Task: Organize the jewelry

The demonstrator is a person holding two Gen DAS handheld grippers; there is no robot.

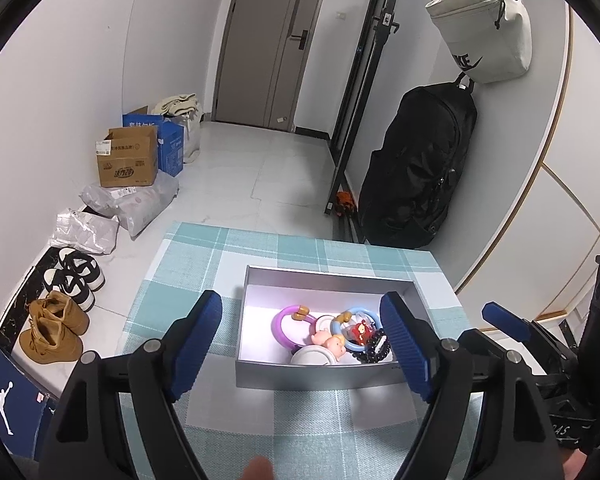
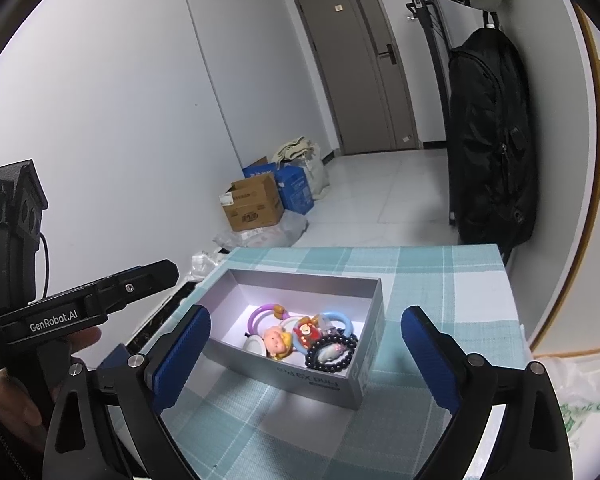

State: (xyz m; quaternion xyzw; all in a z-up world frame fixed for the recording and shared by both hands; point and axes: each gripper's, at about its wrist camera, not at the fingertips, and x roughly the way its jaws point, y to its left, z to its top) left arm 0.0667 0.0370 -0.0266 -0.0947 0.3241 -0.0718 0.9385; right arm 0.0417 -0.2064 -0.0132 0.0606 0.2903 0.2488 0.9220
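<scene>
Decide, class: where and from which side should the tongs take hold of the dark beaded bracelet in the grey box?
Probably from above, pinching the dark beaded bracelet across its upper arc. It leans against the grey box wall at the near corner, so the walls block any side approach, and the blue ring crowds it.

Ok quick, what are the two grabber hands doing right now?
Left gripper: open, holding nothing.
Right gripper: open, holding nothing.

Left gripper (image 1: 300,340), lower centre of its frame, jaws wide apart, empty. Right gripper (image 2: 304,356), lower centre, likewise spread and empty.
</scene>
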